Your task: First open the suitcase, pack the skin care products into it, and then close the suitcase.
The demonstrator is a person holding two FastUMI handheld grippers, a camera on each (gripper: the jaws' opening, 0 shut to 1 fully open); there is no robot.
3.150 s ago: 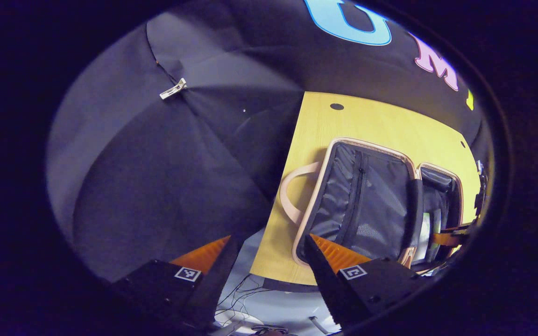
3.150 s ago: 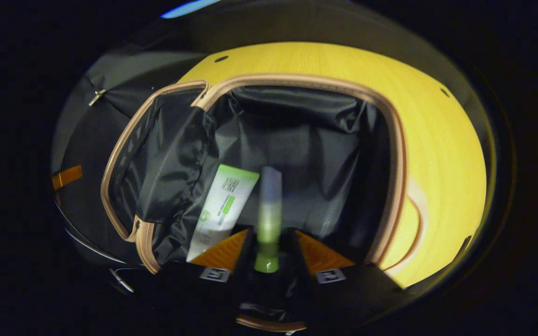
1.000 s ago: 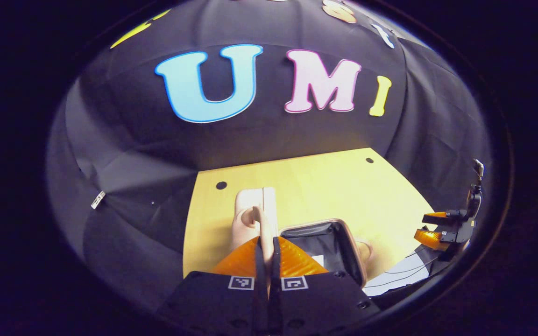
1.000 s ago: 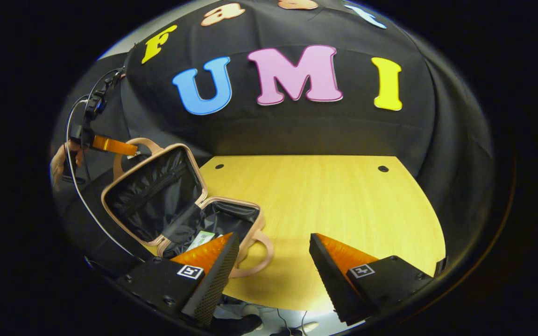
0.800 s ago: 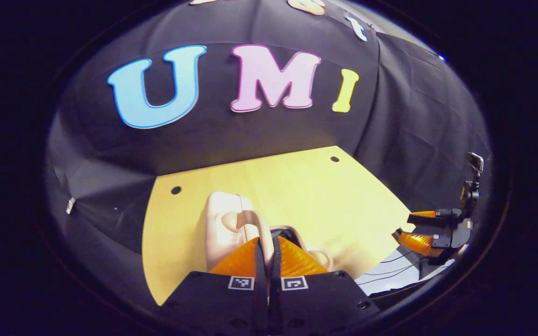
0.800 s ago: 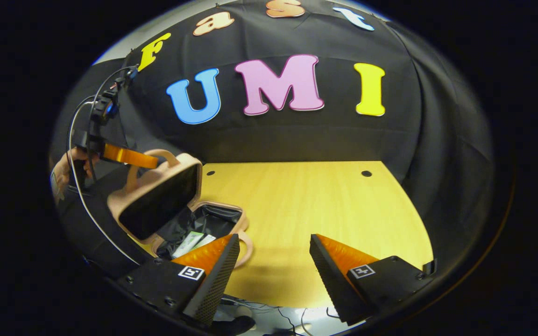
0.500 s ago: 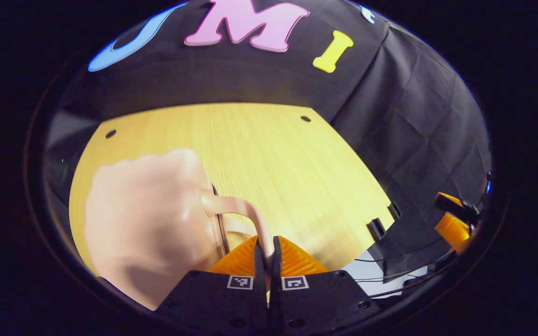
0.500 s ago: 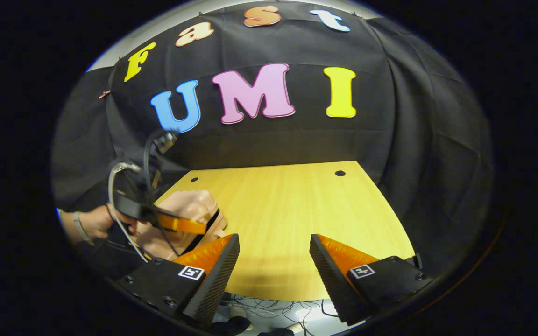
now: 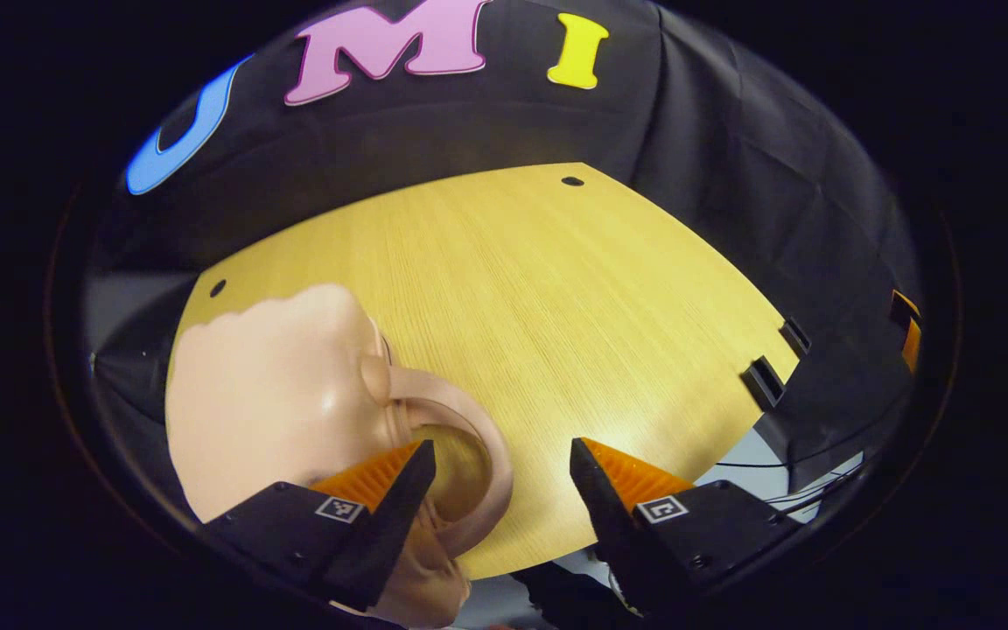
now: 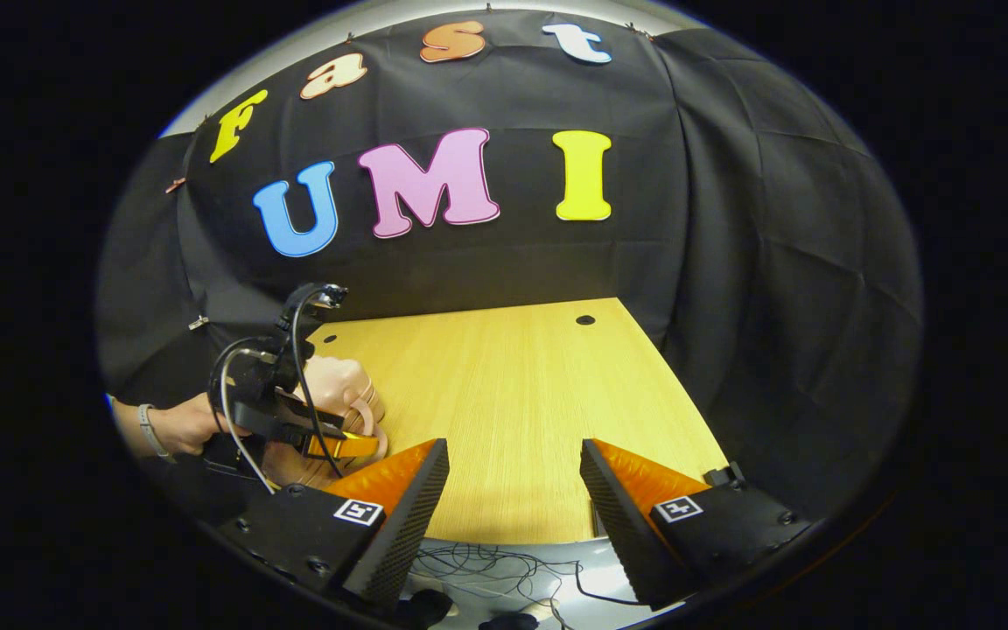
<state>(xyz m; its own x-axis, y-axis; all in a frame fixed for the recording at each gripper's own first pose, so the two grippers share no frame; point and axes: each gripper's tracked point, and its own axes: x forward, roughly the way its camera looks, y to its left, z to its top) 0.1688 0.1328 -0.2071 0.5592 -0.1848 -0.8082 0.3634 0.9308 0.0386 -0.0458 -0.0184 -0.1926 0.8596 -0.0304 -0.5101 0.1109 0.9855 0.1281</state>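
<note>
Left gripper (image 9: 497,459): jaws spread wide, holding nothing, just above the closed pink suitcase (image 9: 276,394), its handle (image 9: 469,455) between the fingers. Suitcase: on the wooden table (image 9: 556,297), near corner. Right gripper (image 10: 513,459): jaws wide apart, empty, well right of the suitcase.

The pink suitcase (image 9: 276,394) lies closed on the table at 8 o'clock, its handles (image 9: 478,455) toward 4 o'clock.

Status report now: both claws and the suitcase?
Left claw open, above handle. Right claw open, over table. Suitcase closed. Nothing in the way.
</note>
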